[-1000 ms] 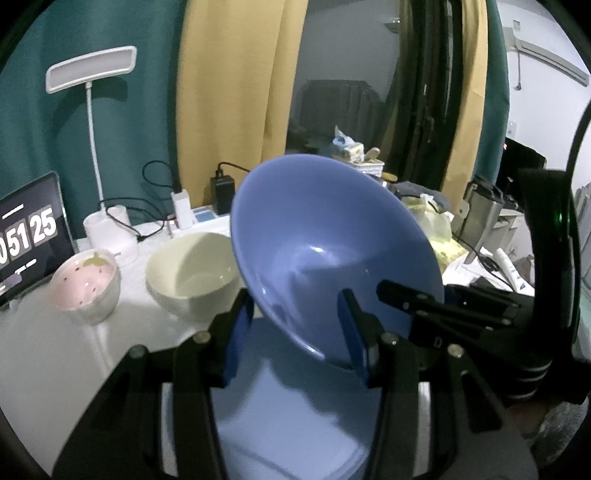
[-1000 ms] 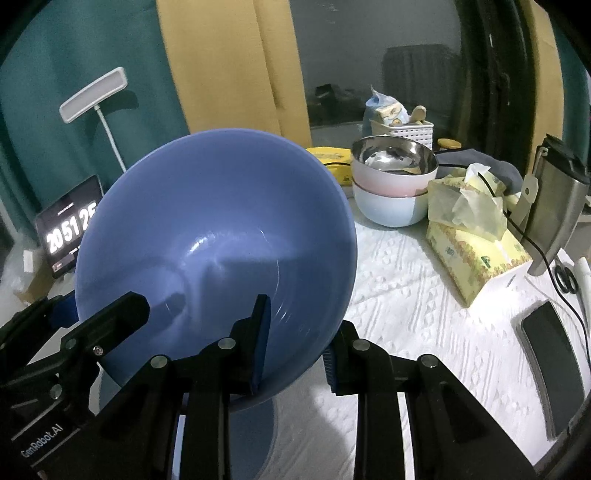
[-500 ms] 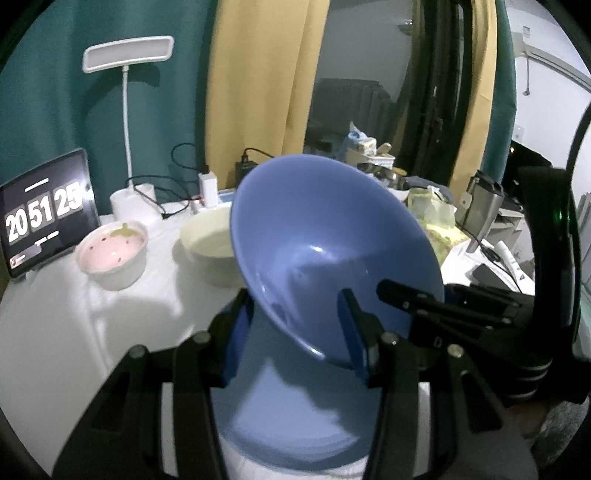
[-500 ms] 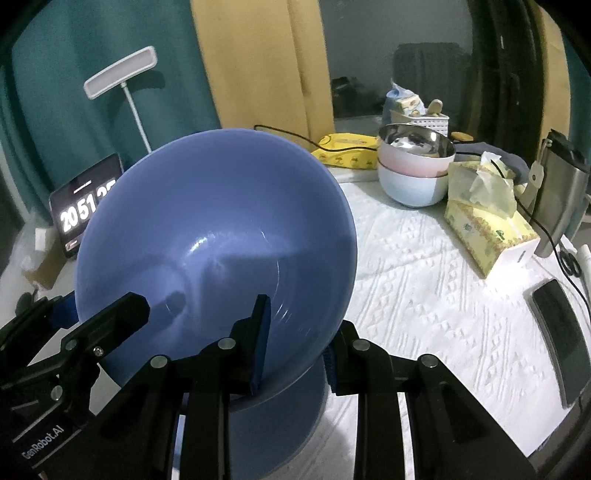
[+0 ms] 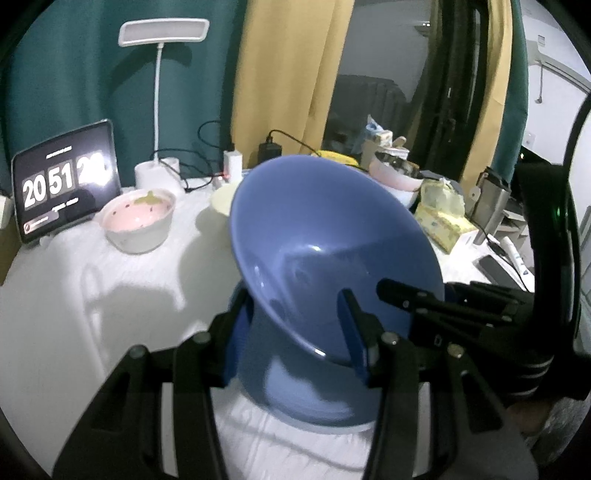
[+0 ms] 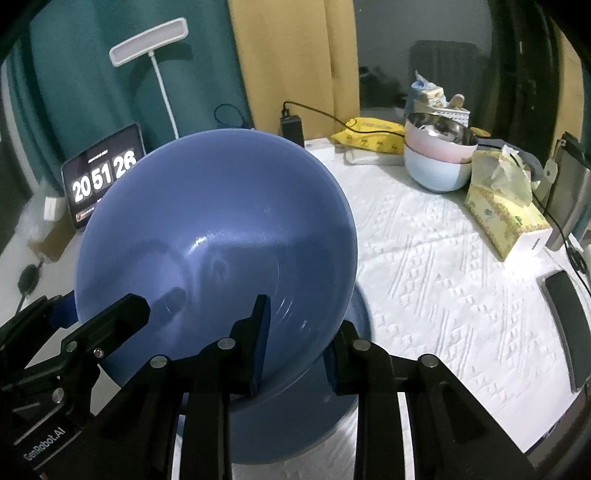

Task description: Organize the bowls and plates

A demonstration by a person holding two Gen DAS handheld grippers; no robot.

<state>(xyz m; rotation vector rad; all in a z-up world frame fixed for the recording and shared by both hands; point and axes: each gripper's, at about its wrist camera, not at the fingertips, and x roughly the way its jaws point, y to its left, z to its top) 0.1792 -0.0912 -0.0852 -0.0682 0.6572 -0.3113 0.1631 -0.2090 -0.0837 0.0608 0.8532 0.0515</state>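
A large blue bowl [image 5: 332,236] hangs tilted, its mouth toward both cameras, over a blue plate [image 5: 314,402] that lies on the white tablecloth. My left gripper [image 5: 293,332] is shut on the bowl's near rim, one finger inside and one outside. My right gripper [image 6: 295,343] is shut on the rim of the same bowl [image 6: 218,236] in the same way, beside the left gripper [image 6: 110,317]. The plate [image 6: 295,428] shows under the bowl. Whether the bowl's base touches the plate is hidden.
A pink bowl [image 5: 138,221] and a cream bowl [image 5: 221,195] sit at the back left, near a tablet clock [image 5: 66,181] and a lamp [image 5: 162,33]. Stacked bowls [image 6: 437,158], a tissue box [image 6: 506,218] and a phone [image 6: 565,321] lie to the right.
Both grippers have carried the blue bowl together away from the pink and cream bowls, slightly downward. More of the blue plate's edge shows beneath. Neither grip has changed.
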